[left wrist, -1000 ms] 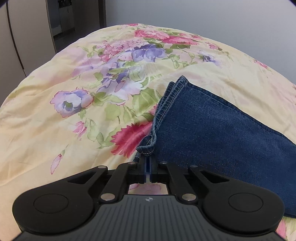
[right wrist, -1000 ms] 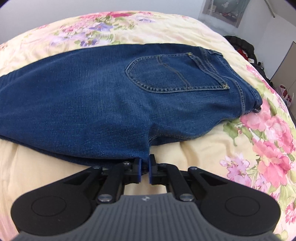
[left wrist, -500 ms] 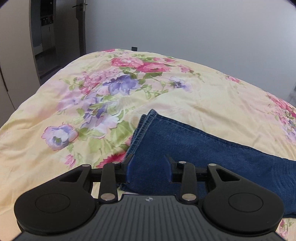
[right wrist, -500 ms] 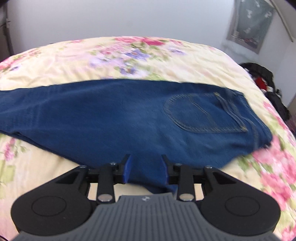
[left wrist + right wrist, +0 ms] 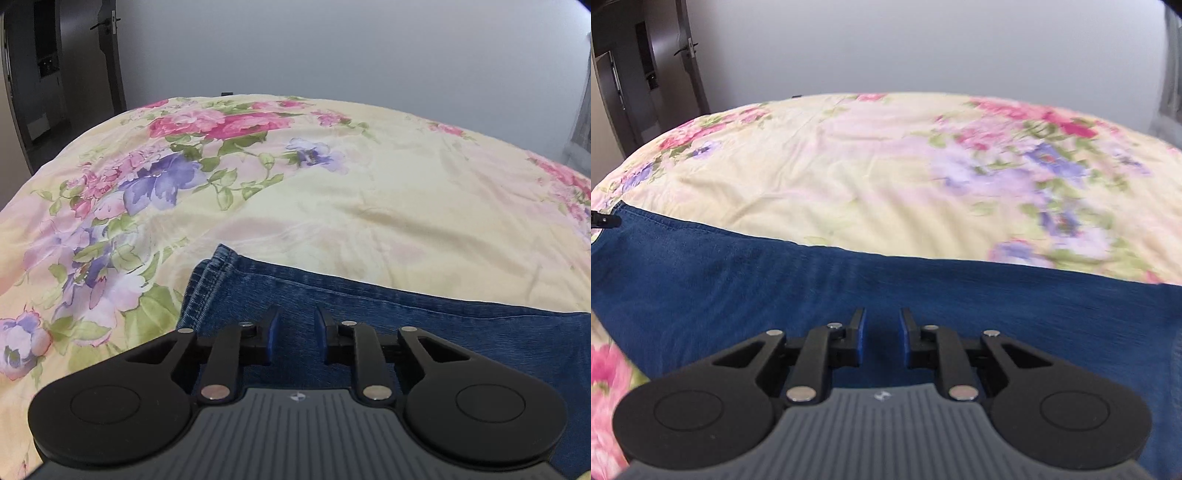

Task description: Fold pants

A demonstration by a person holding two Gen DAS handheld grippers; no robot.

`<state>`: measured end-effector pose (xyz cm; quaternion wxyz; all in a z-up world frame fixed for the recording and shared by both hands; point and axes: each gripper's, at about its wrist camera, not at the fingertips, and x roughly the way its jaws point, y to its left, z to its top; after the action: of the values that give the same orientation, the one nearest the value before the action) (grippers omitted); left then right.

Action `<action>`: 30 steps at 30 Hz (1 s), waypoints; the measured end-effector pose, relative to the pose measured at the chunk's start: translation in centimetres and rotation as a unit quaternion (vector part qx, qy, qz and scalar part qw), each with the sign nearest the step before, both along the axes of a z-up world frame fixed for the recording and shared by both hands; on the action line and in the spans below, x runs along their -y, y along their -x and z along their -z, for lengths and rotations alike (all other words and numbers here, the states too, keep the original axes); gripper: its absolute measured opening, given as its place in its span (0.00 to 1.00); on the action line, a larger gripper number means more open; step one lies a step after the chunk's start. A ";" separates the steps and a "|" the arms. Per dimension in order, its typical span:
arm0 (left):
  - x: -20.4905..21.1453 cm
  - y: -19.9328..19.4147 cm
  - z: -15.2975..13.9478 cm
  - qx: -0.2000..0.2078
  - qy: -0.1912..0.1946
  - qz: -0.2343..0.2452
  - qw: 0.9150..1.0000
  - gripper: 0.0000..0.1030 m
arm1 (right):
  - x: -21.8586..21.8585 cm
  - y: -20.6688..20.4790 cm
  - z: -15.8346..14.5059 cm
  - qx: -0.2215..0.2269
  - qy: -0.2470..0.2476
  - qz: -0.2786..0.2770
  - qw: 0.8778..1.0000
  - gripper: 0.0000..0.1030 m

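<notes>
Dark blue jeans point(image 5: 406, 317) lie flat on the flowered bedspread point(image 5: 332, 206), with the stacked leg hems point(image 5: 207, 280) at the left in the left wrist view. My left gripper point(image 5: 297, 314) hovers over the leg just right of the hems. Its jaws stand a little apart and are closing, and no cloth is pinched between them. In the right wrist view the jeans point(image 5: 738, 280) stretch across the whole width. My right gripper point(image 5: 882, 314) hangs above the middle of the leg, jaws slightly apart and closing, holding nothing. The waist and pocket are out of view.
The bedspread point(image 5: 849, 177) reaches far beyond the jeans to a plain grey wall. A dark door point(image 5: 107, 55) stands open at the far left. A small black part point(image 5: 604, 220) pokes in at the left edge of the right wrist view.
Both grippers let go of the jeans' near edge, opened wide, then narrowed. Both have moved over the denim; the right view swung away from the back pocket toward the leg.
</notes>
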<state>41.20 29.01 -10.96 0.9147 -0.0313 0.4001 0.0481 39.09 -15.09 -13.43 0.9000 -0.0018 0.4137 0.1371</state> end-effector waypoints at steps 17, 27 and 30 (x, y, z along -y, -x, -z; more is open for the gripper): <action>0.8 2.7 -2.3 0.050 -0.014 -0.002 0.999 0.10 | -2.7 -1.3 0.3 0.025 -0.010 0.009 1.000 0.13; 11.3 12.2 -1.6 0.050 -0.054 0.185 0.980 0.10 | -6.0 10.6 1.2 0.033 -0.018 -0.025 0.999 0.13; 12.1 12.4 0.5 0.026 -0.061 0.181 0.981 0.12 | -5.4 11.5 2.9 0.021 -0.024 -0.003 0.999 0.12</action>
<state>28.78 16.87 -11.43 0.9183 0.0967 0.3719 -0.0950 27.61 -9.70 -16.31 0.9080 0.0156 0.3913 0.1491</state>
